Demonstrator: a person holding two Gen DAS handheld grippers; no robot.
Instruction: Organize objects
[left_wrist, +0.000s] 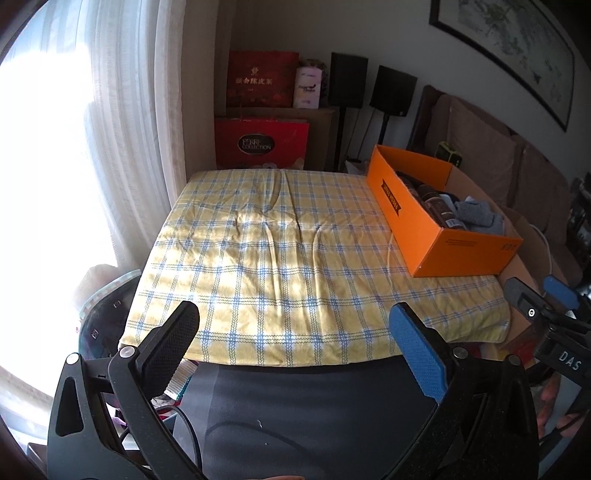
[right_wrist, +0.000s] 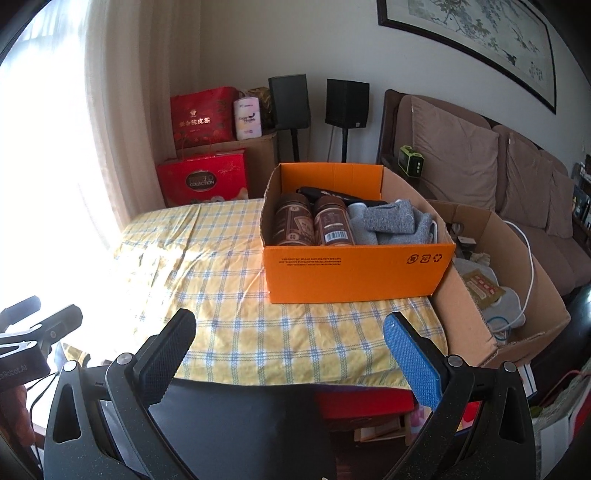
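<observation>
An orange cardboard box (right_wrist: 354, 273) stands on the right side of a table with a yellow-and-blue checked cloth (right_wrist: 207, 280). Inside it lie two brown jars (right_wrist: 314, 221), folded grey cloth (right_wrist: 395, 221) and a dark item at the back. The left wrist view shows the same orange box (left_wrist: 436, 221) at the far right of the checked cloth (left_wrist: 280, 258). My left gripper (left_wrist: 295, 325) is open over the table's near edge, holding nothing. My right gripper (right_wrist: 291, 336) is open too, in front of the box and apart from it.
A larger brown carton (right_wrist: 517, 288) with a white cable and oddments sits right of the table, a brown sofa (right_wrist: 480, 155) behind it. Red gift boxes (right_wrist: 203, 177) and two black speakers (right_wrist: 317, 99) stand at the back. A bright curtained window (left_wrist: 74, 147) fills the left.
</observation>
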